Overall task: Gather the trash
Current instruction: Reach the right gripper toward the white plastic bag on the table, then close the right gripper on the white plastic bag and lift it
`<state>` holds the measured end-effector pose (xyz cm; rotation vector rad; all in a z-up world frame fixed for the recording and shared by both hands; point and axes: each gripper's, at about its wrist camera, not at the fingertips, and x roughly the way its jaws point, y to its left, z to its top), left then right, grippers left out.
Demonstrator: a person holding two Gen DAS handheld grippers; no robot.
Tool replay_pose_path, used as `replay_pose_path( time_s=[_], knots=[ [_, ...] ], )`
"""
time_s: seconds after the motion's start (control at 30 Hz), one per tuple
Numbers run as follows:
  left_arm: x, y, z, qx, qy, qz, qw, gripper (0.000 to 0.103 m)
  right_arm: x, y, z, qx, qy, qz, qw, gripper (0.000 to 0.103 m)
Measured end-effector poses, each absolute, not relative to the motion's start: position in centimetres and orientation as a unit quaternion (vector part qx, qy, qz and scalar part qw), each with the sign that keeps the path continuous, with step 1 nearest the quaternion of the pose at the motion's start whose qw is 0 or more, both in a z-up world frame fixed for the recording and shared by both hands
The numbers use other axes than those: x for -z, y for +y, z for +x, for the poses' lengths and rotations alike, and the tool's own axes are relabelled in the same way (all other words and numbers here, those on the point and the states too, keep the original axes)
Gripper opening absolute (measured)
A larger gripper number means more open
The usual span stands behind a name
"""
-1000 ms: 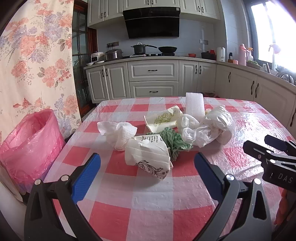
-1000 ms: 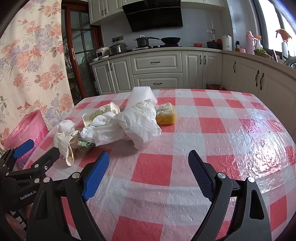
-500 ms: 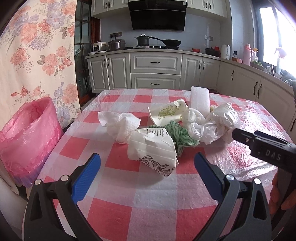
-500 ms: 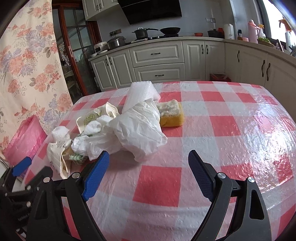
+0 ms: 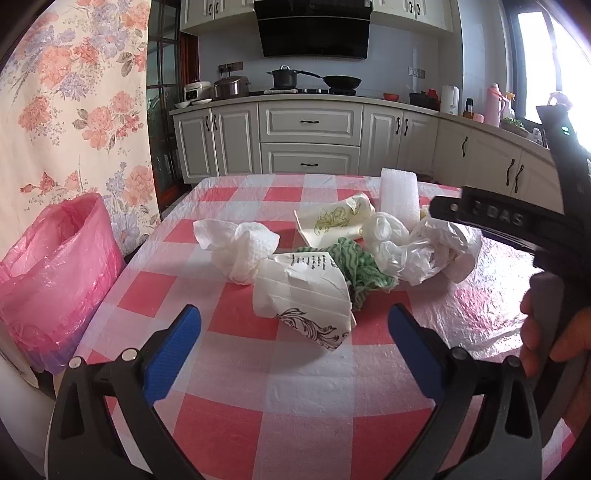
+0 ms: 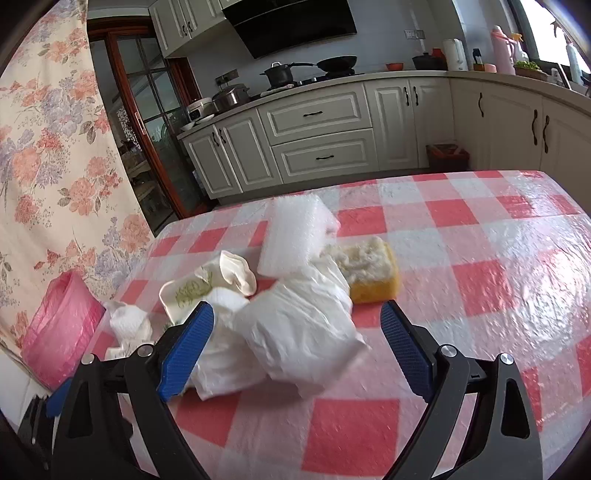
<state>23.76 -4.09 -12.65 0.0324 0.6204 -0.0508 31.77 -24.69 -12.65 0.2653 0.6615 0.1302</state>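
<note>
My right gripper (image 6: 295, 332), jaws opening, has closed in on the white bag (image 6: 299, 332) (mid-frame now), untouched; grab comes next.

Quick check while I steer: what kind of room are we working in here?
Most likely a home kitchen with a dining table. A range hood hangs over a stove carrying a pot and a frying pan, white cabinets run along the wall, and the trash lies on a red-checked tablecloth.
</note>
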Motion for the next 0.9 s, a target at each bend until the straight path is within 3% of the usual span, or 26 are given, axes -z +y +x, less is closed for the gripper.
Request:
replay_pose_path(
  time_s=[0.43,0.63,0.9],
  knots=[
    [12.4,-3.5,23.6,0.024,0.301,0.001,0.953,0.098,14.3,-25.3,29.7,0.003,0.369,0.015,0.929,0.087],
    [12.5,-3.9,23.6,0.023,0.301,0.008,0.953,0.098,14.8,-29.1,27.3,0.02,0.365,0.045,0.93,0.087],
    [12.7,-3.7,24.1,0.018,0.315,0.004,0.949,0.098,14.7,-27.5,30.3,-0.01,0.366,0.039,0.93,0.087]
  ],
)
